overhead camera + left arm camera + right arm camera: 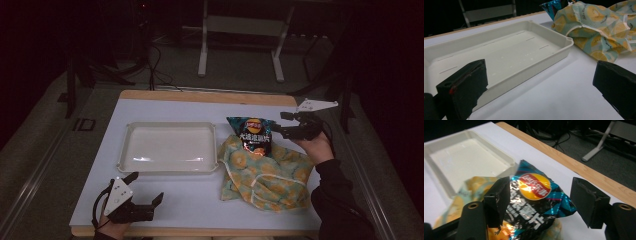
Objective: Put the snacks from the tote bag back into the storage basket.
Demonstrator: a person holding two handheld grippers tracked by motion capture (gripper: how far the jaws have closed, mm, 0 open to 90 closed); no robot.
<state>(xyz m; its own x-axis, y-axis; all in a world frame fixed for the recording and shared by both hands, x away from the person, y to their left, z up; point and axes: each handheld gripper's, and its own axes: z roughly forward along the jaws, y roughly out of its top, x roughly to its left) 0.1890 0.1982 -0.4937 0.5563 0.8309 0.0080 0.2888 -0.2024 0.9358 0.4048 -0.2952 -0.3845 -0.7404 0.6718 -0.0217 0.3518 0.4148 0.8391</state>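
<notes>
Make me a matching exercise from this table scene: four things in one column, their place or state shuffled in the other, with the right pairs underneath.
Things:
1. tray
2. chip bag
3. left gripper
4. cloth bag

Places or states:
A. sticks out of the patterned fabric, between the right gripper's fingers
B. open above bare table at the near edge
C. white, nothing in it
D. crumpled, lemon print, right of the tray

Pairs: 1-C, 2-A, 3-B, 4-D
</notes>
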